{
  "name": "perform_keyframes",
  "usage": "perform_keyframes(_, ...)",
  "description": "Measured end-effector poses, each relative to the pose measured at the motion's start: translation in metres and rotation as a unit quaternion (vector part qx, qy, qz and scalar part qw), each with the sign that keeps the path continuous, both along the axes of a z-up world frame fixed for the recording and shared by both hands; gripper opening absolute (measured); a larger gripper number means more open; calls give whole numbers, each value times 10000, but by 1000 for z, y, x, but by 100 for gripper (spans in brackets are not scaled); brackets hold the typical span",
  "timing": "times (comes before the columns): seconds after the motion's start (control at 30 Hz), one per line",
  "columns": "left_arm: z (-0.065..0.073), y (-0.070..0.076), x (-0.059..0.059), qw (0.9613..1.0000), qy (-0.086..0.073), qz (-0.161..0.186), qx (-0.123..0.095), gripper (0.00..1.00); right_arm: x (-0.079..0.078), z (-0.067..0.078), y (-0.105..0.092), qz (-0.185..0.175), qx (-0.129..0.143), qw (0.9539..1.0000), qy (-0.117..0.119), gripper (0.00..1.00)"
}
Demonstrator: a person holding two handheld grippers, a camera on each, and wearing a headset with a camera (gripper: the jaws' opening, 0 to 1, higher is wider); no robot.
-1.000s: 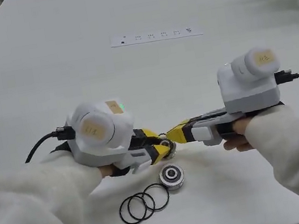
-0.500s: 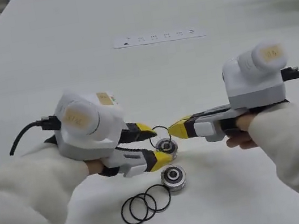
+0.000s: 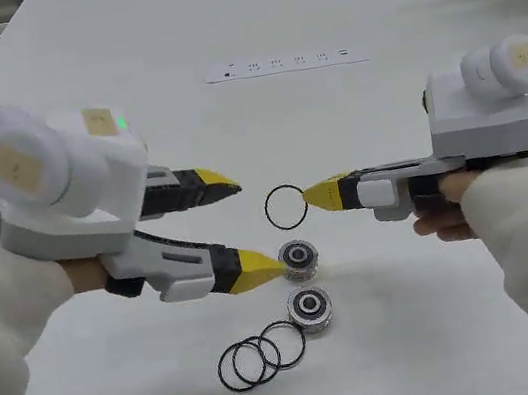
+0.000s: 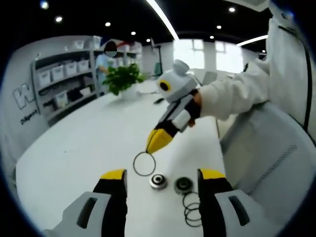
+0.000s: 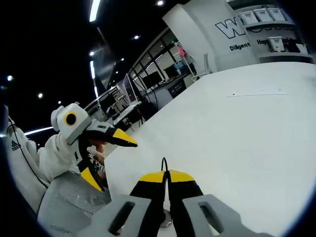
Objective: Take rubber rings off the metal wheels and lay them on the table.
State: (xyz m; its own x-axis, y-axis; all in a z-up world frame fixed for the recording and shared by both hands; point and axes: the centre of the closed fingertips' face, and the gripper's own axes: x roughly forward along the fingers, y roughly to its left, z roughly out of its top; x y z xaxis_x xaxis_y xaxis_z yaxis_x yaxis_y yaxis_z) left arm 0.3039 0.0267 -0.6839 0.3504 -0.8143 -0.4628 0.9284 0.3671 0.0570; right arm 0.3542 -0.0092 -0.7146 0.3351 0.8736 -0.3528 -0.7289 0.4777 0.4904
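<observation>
white tabletop (image 3: pixel 121 69) spreads under both grippers. at frame centre the right gripper (image 3: pixel 317 196) has its jaws pinched together on the edge of one rubber ring (image 3: pixel 286 207), held clear of the surface. the left gripper (image 3: pixel 248 225), centre left, has its jaws wide apart, holding nothing. two metal wheels (image 3: pixel 298 256) sit just below; overlapping loose rings (image 3: pixel 260 356) lie lower centre. that thin pinch could slip, dropping the ring onto the wheels. wall lettering (image 5: pixel 244 48) reads "diligent".
</observation>
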Motion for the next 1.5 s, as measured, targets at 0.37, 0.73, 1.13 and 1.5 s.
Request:
perform_keyframes(0.37,8,48,-25,9989,-88,400,246,66,-16,13,18,298,151,9994,-26,0)
perform_keyframes(0.73,-1,80,-53,9957,59,803,449,70,-37,5,36,731,58,9972,122,0)
perform_keyframes(1.13,-7,105,-70,9900,217,1383,167,75,-72,-34,51,1363,-495,9872,662,0)
perform_keyframes(1.5,-15,111,-83,9865,348,1601,29,75,-96,-69,55,1769,-948,9754,915,0)
